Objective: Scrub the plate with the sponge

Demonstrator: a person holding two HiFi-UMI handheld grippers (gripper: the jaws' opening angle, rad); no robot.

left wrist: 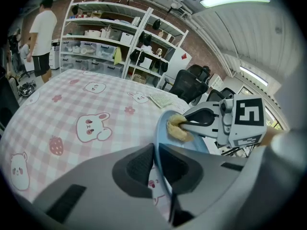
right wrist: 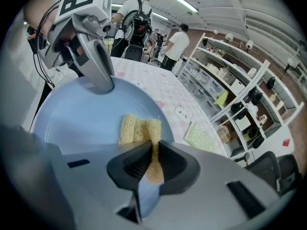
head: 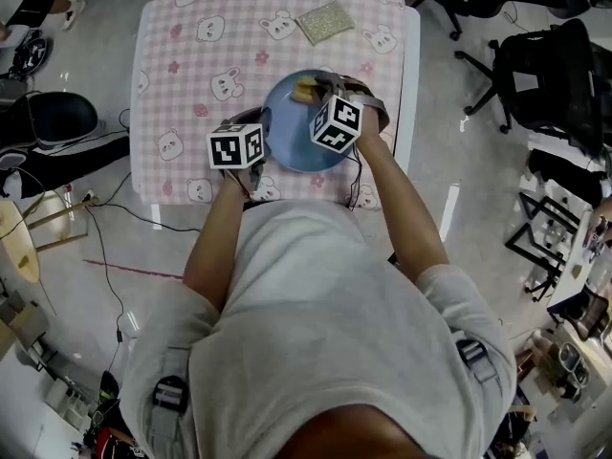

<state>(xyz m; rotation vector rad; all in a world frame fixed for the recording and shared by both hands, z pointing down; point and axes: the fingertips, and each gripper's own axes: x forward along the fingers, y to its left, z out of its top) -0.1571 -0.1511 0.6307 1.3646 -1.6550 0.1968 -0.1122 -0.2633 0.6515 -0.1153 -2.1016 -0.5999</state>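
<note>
- Left gripper [left wrist: 156, 163]: fingers closed on the left rim of the plate [head: 287, 137], which sits at the worktop's [head: 182, 75] near edge.
- Right gripper [right wrist: 152, 157]: fingers clamped on the sponge [right wrist: 136, 128], which is pressed against the plate's face.

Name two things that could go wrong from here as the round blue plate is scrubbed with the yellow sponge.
1. The left gripper clamps only the thin rim of the round blue plate; scrubbing pressure may twist it loose.
2. The right gripper pinches just a narrow fold of the yellow sponge, which could slip out mid-stroke.
</note>
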